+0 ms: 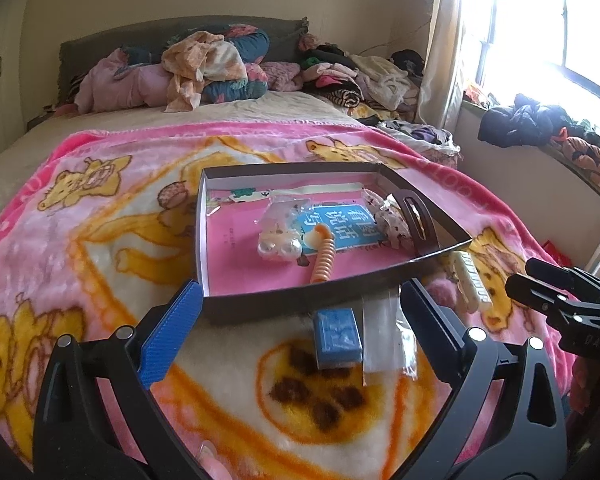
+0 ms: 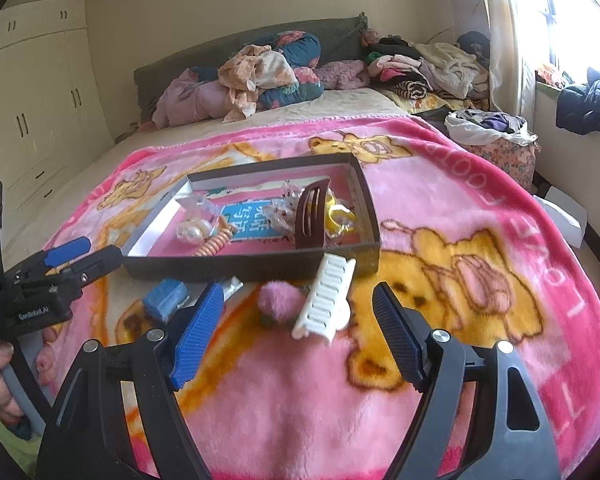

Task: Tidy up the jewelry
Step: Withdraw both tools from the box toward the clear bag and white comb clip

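A dark shallow box (image 1: 300,298) (image 2: 228,270) lies on the pink blanket and holds a pearl piece (image 1: 278,248) (image 2: 192,233), an orange spiral tie (image 1: 323,266), a brown hair clip (image 1: 416,224) (image 2: 311,216) and small bags. In front of the box lie a blue box (image 1: 337,336) (image 2: 166,300), a clear plastic bag (image 1: 386,338), a white claw clip (image 2: 325,300) (image 1: 470,282) and a pink pompom (image 2: 278,304). My left gripper (image 1: 300,332) is open around the blue box and bag. My right gripper (image 2: 300,332) is open around the white clip and pompom.
The pink bear blanket (image 2: 460,240) covers the bed. Piles of clothes and pillows (image 1: 204,68) lie at the headboard. A window with a curtain (image 1: 540,40) and a ledge with clothes are on the right. White wardrobes (image 2: 32,100) stand on the left.
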